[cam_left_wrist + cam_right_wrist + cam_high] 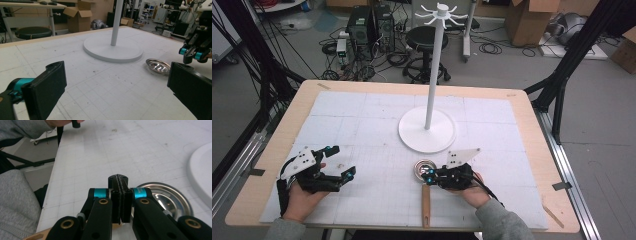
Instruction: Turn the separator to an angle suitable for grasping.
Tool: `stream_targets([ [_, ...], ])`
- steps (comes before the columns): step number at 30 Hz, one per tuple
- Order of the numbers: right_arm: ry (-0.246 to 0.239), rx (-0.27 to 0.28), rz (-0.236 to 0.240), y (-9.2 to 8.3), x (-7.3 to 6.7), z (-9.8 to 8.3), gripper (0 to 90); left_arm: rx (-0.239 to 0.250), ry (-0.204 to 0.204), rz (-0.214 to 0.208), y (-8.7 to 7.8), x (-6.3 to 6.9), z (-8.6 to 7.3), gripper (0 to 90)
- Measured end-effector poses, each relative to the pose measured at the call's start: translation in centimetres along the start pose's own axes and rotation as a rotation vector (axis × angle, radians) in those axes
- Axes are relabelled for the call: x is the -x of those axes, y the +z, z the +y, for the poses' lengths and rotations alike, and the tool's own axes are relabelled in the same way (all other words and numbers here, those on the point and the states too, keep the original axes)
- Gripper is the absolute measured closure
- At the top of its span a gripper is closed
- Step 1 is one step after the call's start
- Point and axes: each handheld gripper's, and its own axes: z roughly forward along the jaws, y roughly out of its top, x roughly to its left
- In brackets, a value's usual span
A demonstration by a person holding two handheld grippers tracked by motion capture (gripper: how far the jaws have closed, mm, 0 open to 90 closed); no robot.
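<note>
We judge pickup underway: right gripper clenched on the ladle where handle meets bowl, at six o'clock from the stand. Left gripper sits released at nine o'clock. Next, presumably, we lift toward the stand's hooks.

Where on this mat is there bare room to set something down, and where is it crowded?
Free: the mat left of the stand, up to the far edge; the far right part beyond the stand's base; the near strip between the left gripper and the ladle. Crowded: the near middle, where the ladle's bowl, the right gripper and the stand's base sit close together.
</note>
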Motion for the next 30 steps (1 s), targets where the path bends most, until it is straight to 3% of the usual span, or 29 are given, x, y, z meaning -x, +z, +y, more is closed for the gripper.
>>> stream_targets([
  [12, -0.007, -0.103, 0.003, 2.4, 0.2, 0.5, 90.0, -0.003, -0.002, -0.002, 0.0, 0.0, 0.0, 2.8],
  [30, -0.039, -0.204, -0.010, 4.2, 0.1, 0.8, 90.0, -0.009, 0.003, -0.001, 0.0, 0.0, -0.1, 2.8],
])
